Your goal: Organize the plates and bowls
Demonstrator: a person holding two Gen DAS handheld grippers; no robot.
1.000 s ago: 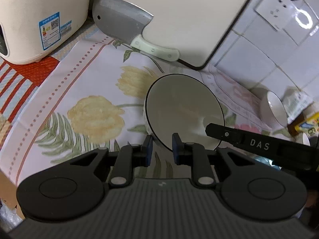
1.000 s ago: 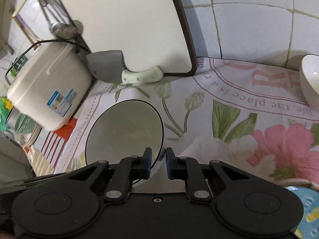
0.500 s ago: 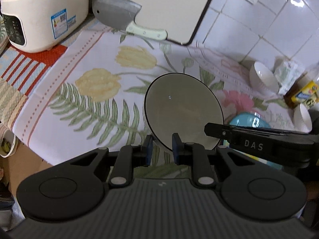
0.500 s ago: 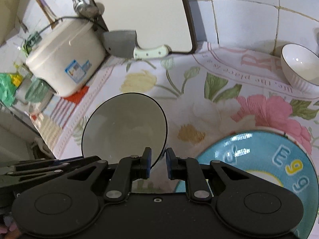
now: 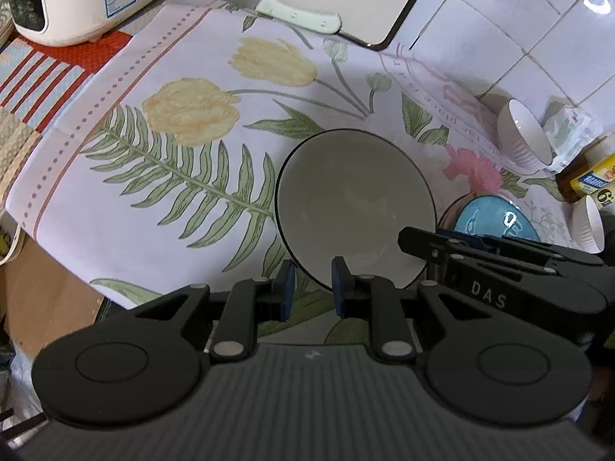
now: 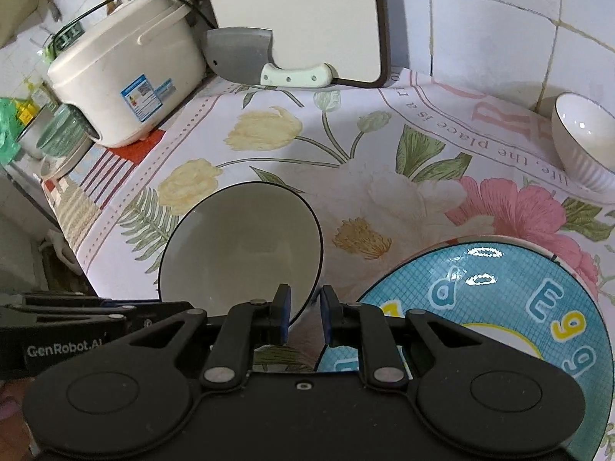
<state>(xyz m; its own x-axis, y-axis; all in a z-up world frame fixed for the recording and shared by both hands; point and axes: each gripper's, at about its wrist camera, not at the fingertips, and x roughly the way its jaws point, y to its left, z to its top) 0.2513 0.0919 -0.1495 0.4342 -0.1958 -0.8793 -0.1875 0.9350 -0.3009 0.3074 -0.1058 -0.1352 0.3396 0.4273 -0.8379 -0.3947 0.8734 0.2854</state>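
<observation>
White-glazed and rimmed in black, the big bowl (image 5: pixel 353 207) is hanging just ahead of both claws, and I am carrying it between them. My left claw (image 5: pixel 313 288) is pinching its near rim, jaws drawn almost together on the thin wall. My right claw (image 6: pixel 305 313) is gripping the rim on the opposite side in the same narrow pinch; in its own view the bowl (image 6: pixel 240 246) is sitting just left of its fingertips, edge running in between the pads. Its jaws look a hair looser than the left's, but the rim is between them and I am reading that as a grip.

Just to the right of the right claw, and lower, the blue plate (image 6: pixel 499 307) with coloured letters is lying on the flowered cloth (image 5: pixel 153 176) covering the surface. From the left claw's view the same plate (image 5: pixel 496 219) is peeking out beyond the bowl's right edge. A small ribbed white bowl (image 6: pixel 584 142) is standing farther ahead and to the right, near the tiled wall.

I am judging this as the transport step: the bowl is lifted and heading toward the plate, probably for stacking. The next move is calling for both claws travelling together, keeping the bowl level, centring it over the plate and lowering before either pinch is released. Uneven release could be tipping it.
</observation>
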